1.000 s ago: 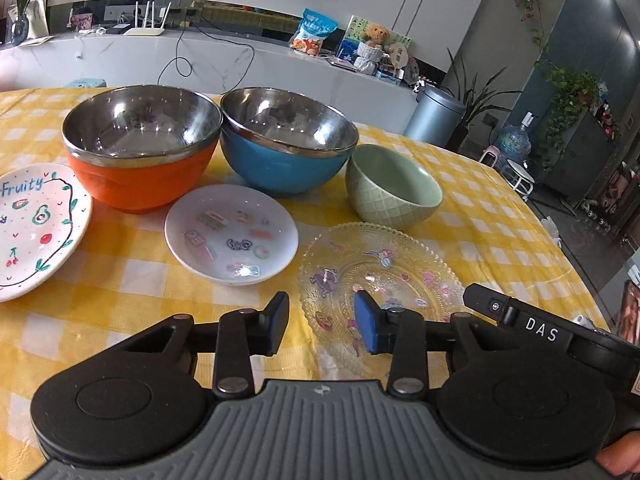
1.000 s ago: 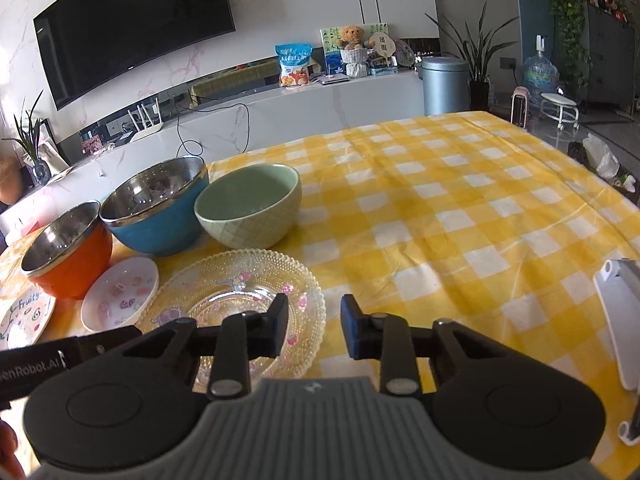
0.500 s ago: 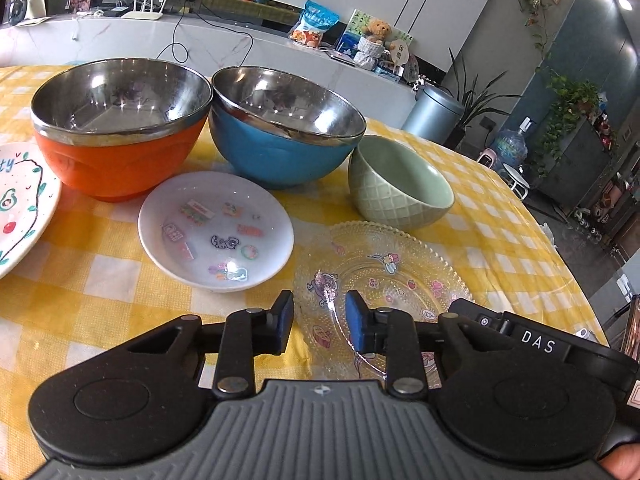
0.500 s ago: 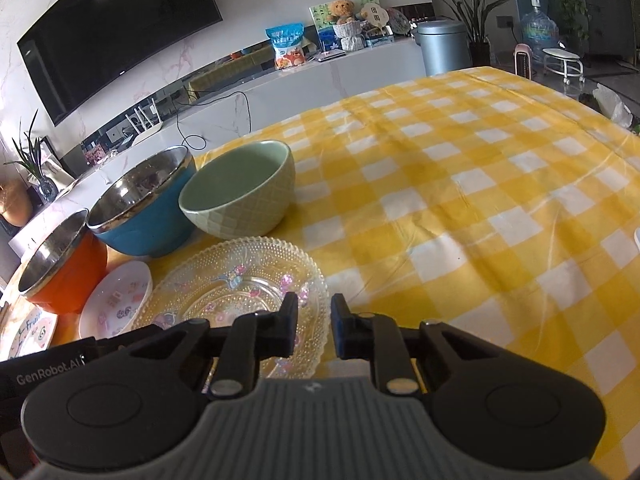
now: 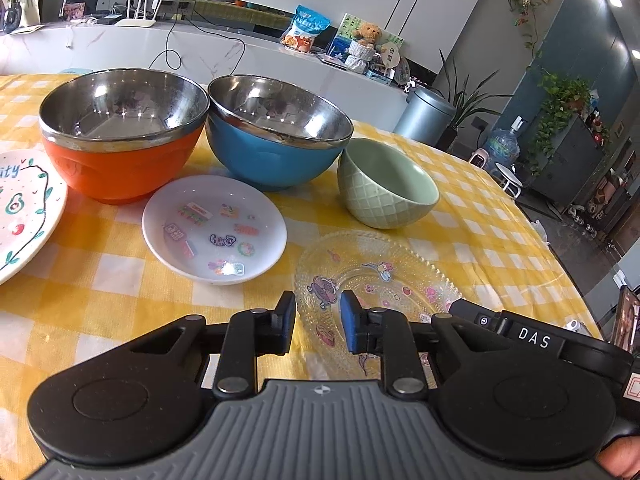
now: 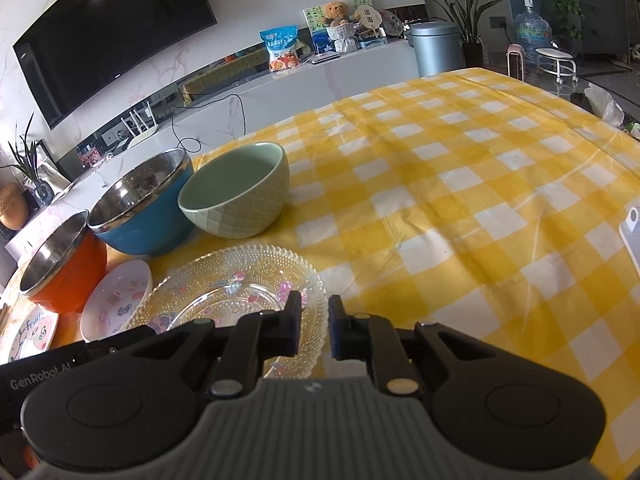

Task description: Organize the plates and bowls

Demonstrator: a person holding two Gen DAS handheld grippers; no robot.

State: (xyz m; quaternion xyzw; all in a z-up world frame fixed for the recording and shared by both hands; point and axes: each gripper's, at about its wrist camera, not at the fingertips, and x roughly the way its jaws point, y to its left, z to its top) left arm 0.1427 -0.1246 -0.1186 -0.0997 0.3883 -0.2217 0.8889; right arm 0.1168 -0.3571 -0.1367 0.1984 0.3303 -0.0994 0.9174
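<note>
An orange steel-lined bowl [image 5: 120, 140], a blue steel-lined bowl [image 5: 276, 140] and a green ceramic bowl [image 5: 386, 184] stand in a row on the yellow checked tablecloth. In front lie a small white sticker plate [image 5: 214, 228], a clear glass plate [image 5: 376, 288] and a "Fruity" plate [image 5: 24, 208] at the left edge. My left gripper [image 5: 317, 322] is open over the glass plate's near-left rim, holding nothing. My right gripper [image 6: 314, 326] is narrowly open at the glass plate's [image 6: 236, 292] near-right rim, holding nothing.
The yellow checked tablecloth [image 6: 460, 184] stretches to the right of the dishes. A white flat object [image 6: 632, 236] lies at the right edge. A white counter with snacks and a teddy bear [image 6: 336, 12] stands behind the table.
Both grippers have moved forward and down toward the glass plate. Both jaws have narrowed from one second ago; the left reopened a little in the last half second.
</note>
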